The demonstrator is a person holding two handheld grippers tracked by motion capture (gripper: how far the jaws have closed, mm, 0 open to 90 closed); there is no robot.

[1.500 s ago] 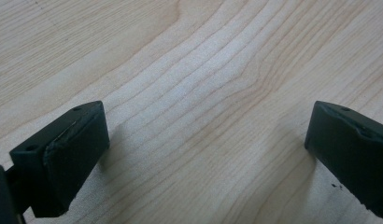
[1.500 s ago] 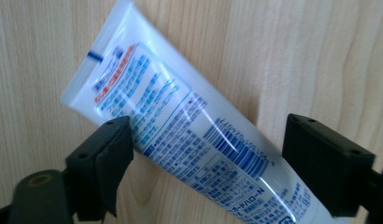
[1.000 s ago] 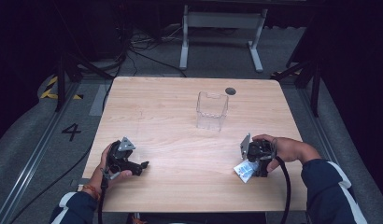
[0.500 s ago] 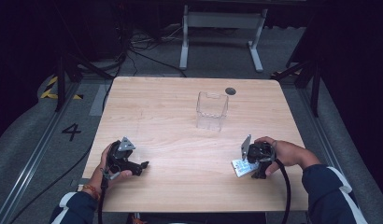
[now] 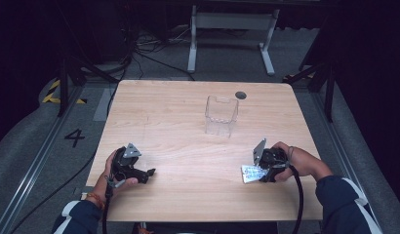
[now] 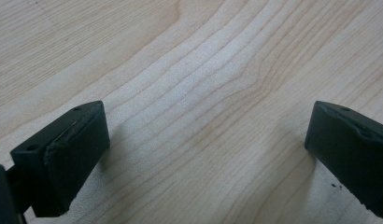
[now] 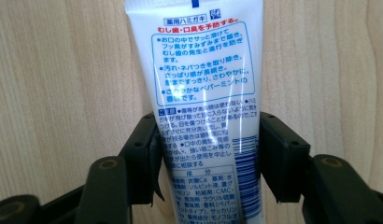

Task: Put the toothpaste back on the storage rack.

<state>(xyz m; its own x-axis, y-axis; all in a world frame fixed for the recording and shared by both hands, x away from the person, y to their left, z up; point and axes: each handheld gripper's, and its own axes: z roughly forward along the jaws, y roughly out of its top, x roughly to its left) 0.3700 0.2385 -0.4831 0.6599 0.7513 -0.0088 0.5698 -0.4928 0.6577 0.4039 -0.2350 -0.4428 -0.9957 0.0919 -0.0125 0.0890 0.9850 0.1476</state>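
Observation:
A white toothpaste tube with blue and red print lies on the wooden table, near its right front. My right gripper has just been closing, and both black pads now press on the tube's sides. In the high view the tube sticks out to the left of the right gripper, which a hand holds low over the table. My left gripper rests at the left front. Its jaws stand wide apart over bare wood, with nothing between them.
A clear plastic container stands upright behind the table's middle. A small dark round disc sits near the far edge. Black cables trail from both grippers over the front edge. Dark floor with cables and a metal stand lies beyond.
The right gripper's jaws have come in against the tube, which has shifted slightly left and away. Both hands have kept their places, and the left gripper looks the same.

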